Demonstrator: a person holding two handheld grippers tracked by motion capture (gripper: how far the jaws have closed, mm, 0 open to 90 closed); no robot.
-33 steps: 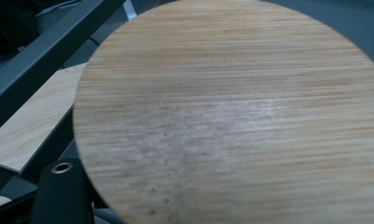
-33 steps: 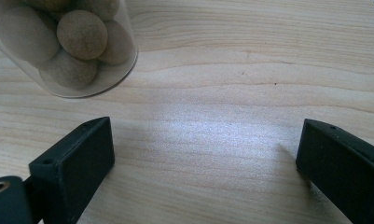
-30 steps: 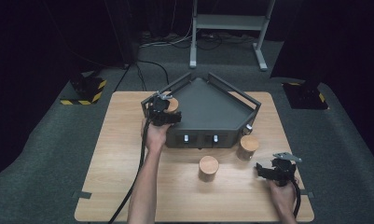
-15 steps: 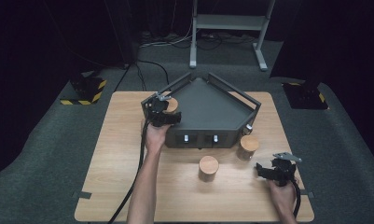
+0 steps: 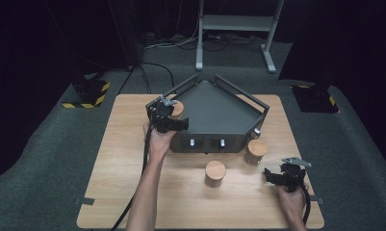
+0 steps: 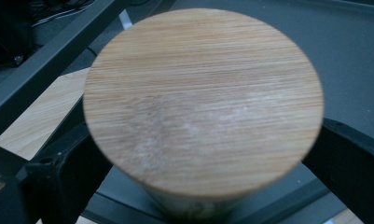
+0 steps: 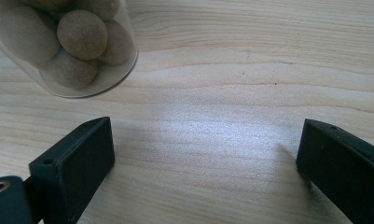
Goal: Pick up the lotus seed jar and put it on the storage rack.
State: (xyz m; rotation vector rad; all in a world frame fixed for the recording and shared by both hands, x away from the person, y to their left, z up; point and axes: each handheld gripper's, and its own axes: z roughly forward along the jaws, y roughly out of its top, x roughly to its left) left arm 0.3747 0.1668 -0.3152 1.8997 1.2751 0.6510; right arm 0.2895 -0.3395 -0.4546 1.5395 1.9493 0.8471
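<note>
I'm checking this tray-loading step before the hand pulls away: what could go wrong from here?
1. The left gripper has just been opening around the jar, which is between its jaws at the corner of the tray; pulling back crookedly could tip it.
2. The jar sits close to the tray's rail, so a nudge could knock it against that.
</note>
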